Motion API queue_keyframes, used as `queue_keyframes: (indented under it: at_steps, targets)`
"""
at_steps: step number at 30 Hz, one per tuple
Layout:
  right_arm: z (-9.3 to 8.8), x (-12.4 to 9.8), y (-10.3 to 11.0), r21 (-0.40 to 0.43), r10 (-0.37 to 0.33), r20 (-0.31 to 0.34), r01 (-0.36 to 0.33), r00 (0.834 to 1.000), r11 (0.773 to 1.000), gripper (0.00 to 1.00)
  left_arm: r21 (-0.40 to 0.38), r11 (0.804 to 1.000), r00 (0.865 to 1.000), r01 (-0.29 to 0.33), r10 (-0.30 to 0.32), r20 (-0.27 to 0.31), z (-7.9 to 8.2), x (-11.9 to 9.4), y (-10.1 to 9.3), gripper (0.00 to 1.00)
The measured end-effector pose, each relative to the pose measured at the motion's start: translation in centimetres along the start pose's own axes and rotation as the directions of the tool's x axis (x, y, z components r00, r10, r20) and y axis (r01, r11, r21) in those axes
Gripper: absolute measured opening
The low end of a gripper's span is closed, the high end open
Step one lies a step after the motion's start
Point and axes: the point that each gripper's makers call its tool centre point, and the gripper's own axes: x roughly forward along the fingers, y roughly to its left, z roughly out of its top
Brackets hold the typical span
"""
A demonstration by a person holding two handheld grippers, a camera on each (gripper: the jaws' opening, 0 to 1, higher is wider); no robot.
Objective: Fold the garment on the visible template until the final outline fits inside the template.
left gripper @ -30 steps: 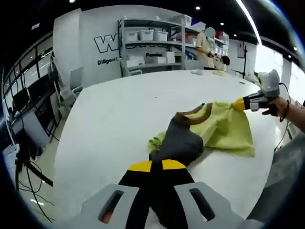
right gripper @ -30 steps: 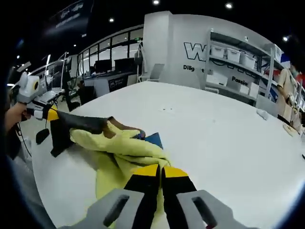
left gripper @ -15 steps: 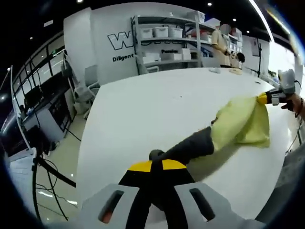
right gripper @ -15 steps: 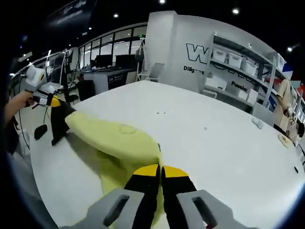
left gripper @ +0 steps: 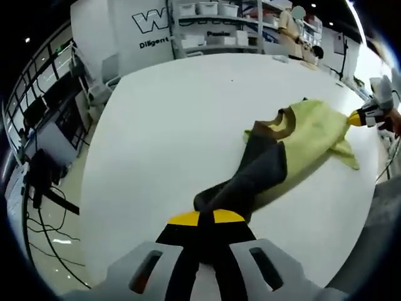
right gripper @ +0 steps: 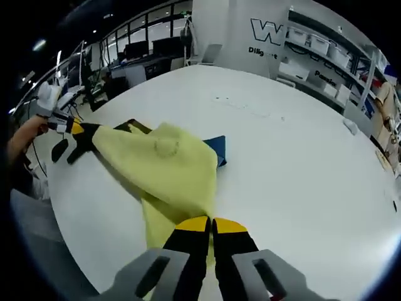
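Garment [left gripper: 294,135] lies stretched on white table [left gripper: 169,113], held at both ends: left tongs [left gripper: 207,219] closed on dark sleeve end, right tongs [right gripper: 210,226] closed on yellow hem. Soft, light, floppy cloth; grip edges/corners, keep taut. Blue template [right gripper: 216,149] peeks out from under it.

Wall [right gripper: 225,28]: white, dark lettering, 12 o'clock
Shelves [left gripper: 216,25]: white bins
Windows [right gripper: 147,50]: 11 o'clock
Chair [left gripper: 109,69]: grey

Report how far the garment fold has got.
Done: no finished fold; the garment lies stretched across the white table. In hand: left hand-held gripper pinches its dark sleeve end, right hand-held gripper its yellow edge. Left: all folds; I cannot make out a template outline.
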Motion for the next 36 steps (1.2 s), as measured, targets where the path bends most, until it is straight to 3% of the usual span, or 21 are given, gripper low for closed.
queue_keyframes:
  at_steps: [8, 11, 12, 14, 25, 33, 36]
  targets:
    - [-2.3, 0.1, 1.0, 0.017, 0.026, -0.052, -0.025, 0.998, 1.000, 0.00, 0.005, 1.000, 0.999, 0.014, -0.014, -0.047, -2.0, 0.6, -0.2, 0.06]
    - [-3.0, 0.0, 1.3, -0.006, 0.033, -0.068, -0.034, 0.997, 0.999, 0.00, 0.000, 1.000, 0.998, 0.014, -0.014, -0.056, -2.5, 0.9, -0.2, 0.06]
    - [-3.0, 0.1, 1.5, -0.060, 0.043, -0.045, -0.046, 0.998, 0.997, 0.00, -0.011, 1.000, 0.998, 0.007, -0.008, -0.065, -2.9, 1.0, -0.3, 0.06]
    - [-3.5, -0.2, 2.2, -0.080, 0.072, -0.056, -0.077, 0.996, 0.994, 0.00, -0.009, 1.000, 0.998, 0.007, -0.008, -0.068, -3.2, 1.2, -0.3, 0.06]
    - [-5.5, -0.7, 2.8, -0.105, 0.107, -0.098, -0.117, 0.989, 0.988, 0.00, 0.021, 1.000, 0.998, -0.003, 0.004, -0.058, -3.4, 1.1, -0.4, 0.06]
    - [-6.5, -1.4, 2.7, 0.024, 0.120, -0.114, -0.118, 0.986, 0.993, 0.00, 0.036, 0.999, 1.000, -0.009, 0.010, -0.026, -3.5, 0.9, -0.9, 0.06]
    - [-7.5, -1.9, 2.9, -0.021, 0.107, -0.143, -0.112, 0.984, 0.994, 0.00, 0.046, 0.999, 1.000, 0.024, -0.024, 0.005, -3.8, 0.7, -1.9, 0.06]
